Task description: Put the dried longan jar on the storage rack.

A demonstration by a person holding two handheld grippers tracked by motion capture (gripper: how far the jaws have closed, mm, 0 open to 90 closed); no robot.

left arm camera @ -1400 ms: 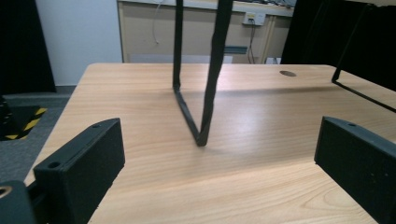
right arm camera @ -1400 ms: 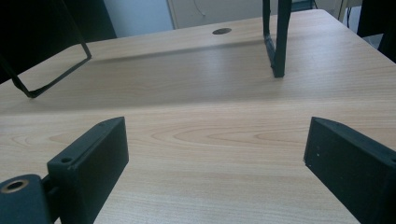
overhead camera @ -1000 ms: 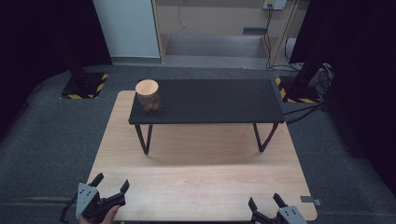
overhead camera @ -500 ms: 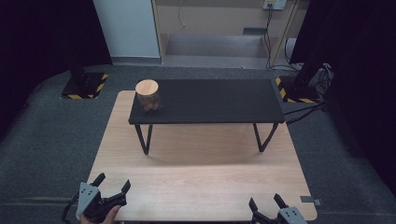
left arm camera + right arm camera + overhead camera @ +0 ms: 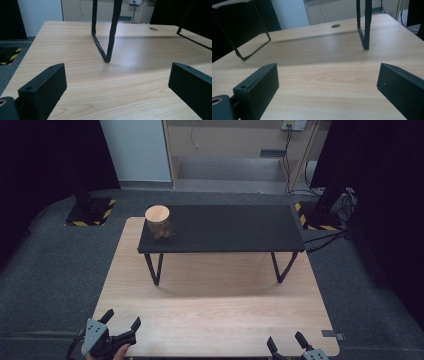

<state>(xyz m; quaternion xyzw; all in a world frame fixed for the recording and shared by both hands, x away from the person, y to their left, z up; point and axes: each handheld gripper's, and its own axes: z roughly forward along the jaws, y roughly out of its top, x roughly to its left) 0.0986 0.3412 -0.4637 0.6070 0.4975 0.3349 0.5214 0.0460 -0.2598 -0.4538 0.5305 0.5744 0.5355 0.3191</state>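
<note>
A light wooden tabletop [image 5: 215,320] carries a small black bench [image 5: 225,227] with thin black metal legs. On the left end of the bench top stands a clear glass jar [image 5: 158,222] with a round wooden lid; some brown pieces lie inside it, maybe nuts, but the high view is too coarse to be sure.

The left gripper [image 5: 120,322] is at the near left edge of the tabletop, held by a hand [image 5: 121,352] that comes in from the bottom of the high view. Its jaws are spread wide apart and nothing is between them. In the left gripper view the two black jaws frame the bare wood, and the nearest bench leg [image 5: 107,32] stands ahead on the tabletop, well apart from the jaws.

The right gripper [image 5: 286,341] is at the near right edge of the tabletop. Its jaws are also wide apart and hold nothing. In the right gripper view a bench leg [image 5: 364,25] is ahead on the right and the other leg frame [image 5: 252,35] is farther off on the left. A round cable hole [image 5: 336,25] is in the wood beyond them.

Both grippers are far from the jar, which is on the other side of the bench from them.
</note>
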